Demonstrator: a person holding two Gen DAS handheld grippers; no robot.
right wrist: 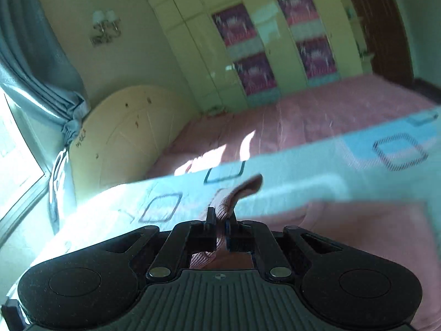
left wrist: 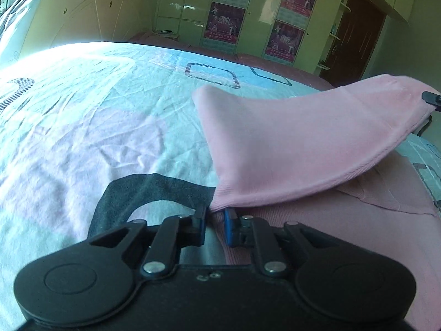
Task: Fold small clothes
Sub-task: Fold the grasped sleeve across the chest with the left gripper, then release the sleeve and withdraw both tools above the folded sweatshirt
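Observation:
A small pink garment (left wrist: 289, 143) lies on the bed at the right of the left wrist view, with one flap lifted off the rest of it. My left gripper (left wrist: 216, 215) is shut on the near corner of that flap. My right gripper (left wrist: 431, 98) shows at the far right edge, pinching the flap's other corner and holding it raised. In the right wrist view my right gripper (right wrist: 222, 220) is shut on a bunched fold of the pink garment (right wrist: 228, 201); more pink cloth (right wrist: 358, 248) lies below on the right.
The bed has a pale blue and pink patterned sheet (left wrist: 110, 115) over a pink cover (right wrist: 303, 121). A cream headboard (right wrist: 124, 132) stands at the left, green wardrobes (left wrist: 253, 19) with posters stand behind, and a dark door (left wrist: 355, 35) is at the right.

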